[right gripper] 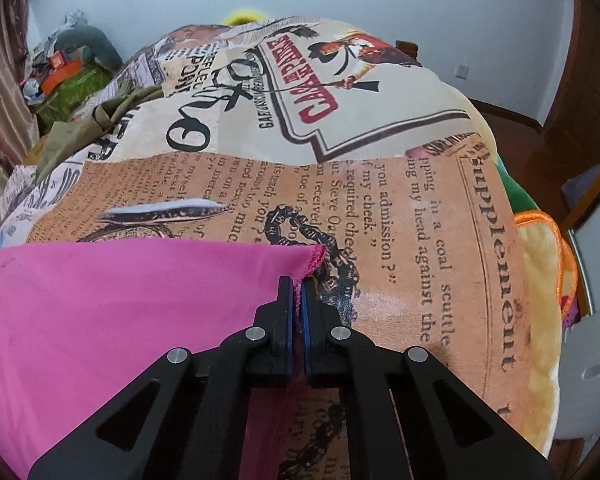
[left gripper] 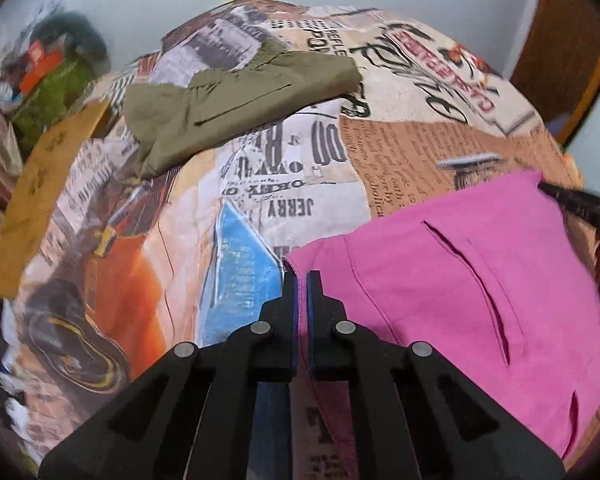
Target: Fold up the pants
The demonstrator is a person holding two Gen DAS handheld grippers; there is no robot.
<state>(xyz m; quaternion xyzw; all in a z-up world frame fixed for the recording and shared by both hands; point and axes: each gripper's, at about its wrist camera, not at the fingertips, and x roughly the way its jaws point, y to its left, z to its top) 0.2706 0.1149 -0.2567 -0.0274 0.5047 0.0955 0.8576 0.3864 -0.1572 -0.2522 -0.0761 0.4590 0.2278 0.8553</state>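
Pink pants (left gripper: pixel 460 276) lie flat on a bed covered by a newspaper-print blanket (left gripper: pixel 292 184), a slit pocket facing up. My left gripper (left gripper: pixel 302 276) is shut on the pants' left corner, the pink cloth pinched between its blue pads. In the right wrist view the same pink pants (right gripper: pixel 120 304) fill the lower left, and my right gripper (right gripper: pixel 296 282) is shut on their right corner just below the frayed tip. The tip of the right gripper (left gripper: pixel 572 200) shows at the right edge of the left wrist view.
Folded olive-green pants (left gripper: pixel 236 100) lie farther back on the blanket. A pile of clutter (left gripper: pixel 48 76) sits beyond the bed at the far left. A yellow cushion with an orange rim (right gripper: pixel 548 280) lies off the bed's right side, and a wooden door (left gripper: pixel 560 40) stands at the right.
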